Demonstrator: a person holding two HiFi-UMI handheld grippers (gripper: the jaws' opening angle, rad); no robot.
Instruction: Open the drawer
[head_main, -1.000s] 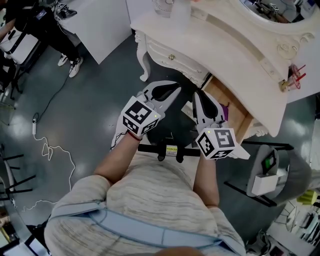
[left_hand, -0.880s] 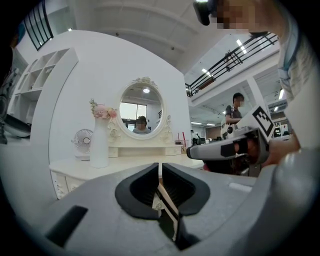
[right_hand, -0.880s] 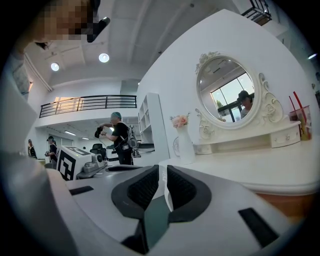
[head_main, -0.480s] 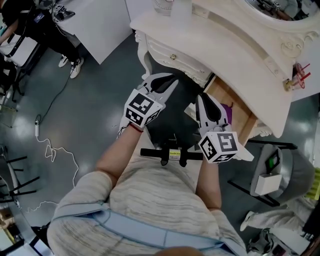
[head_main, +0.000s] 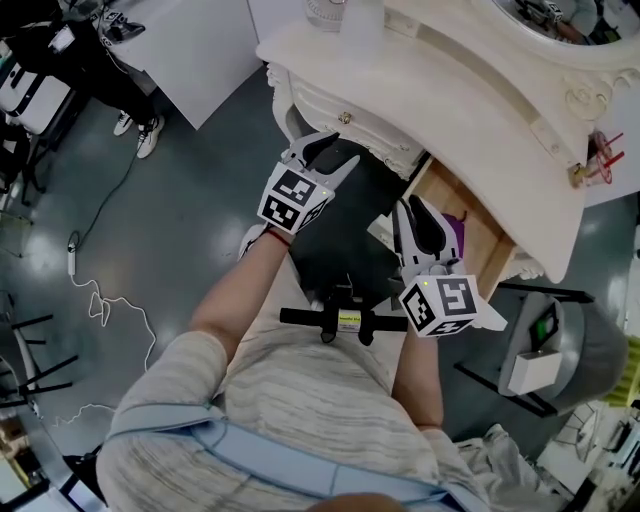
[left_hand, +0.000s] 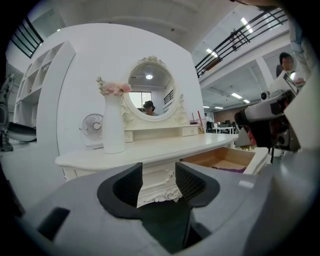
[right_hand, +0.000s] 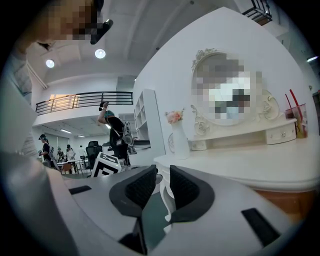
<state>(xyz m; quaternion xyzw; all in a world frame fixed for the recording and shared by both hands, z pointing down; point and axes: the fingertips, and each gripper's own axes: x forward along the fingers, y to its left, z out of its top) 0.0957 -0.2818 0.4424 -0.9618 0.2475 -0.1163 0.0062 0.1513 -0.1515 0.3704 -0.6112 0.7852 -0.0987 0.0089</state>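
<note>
The white vanity table (head_main: 480, 90) has a closed left drawer with a small knob (head_main: 345, 118) and a right drawer (head_main: 470, 225) pulled out, with something purple (head_main: 452, 232) inside. My left gripper (head_main: 328, 152) points at the closed drawer's front, just short of the knob. Its jaws are opening and nothing is between them. In the left gripper view that gripper (left_hand: 159, 181) frames the carved drawer front, and the open drawer (left_hand: 225, 161) lies to the right. My right gripper (head_main: 412, 212) hovers by the open drawer's near corner. In its own view the right gripper (right_hand: 163, 186) shows a narrow, empty gap.
On the tabletop stand a white vase (left_hand: 113, 122), a small fan (left_hand: 92, 127), an oval mirror (left_hand: 148, 90) and a cup with red straws (head_main: 590, 155). A grey bin-like unit (head_main: 560, 350) stands right of me. A cable (head_main: 100, 300) lies on the floor at the left.
My left gripper has moved forward and down toward the closed left drawer, and its jaws have spread apart. The right gripper has stayed by the open drawer.
</note>
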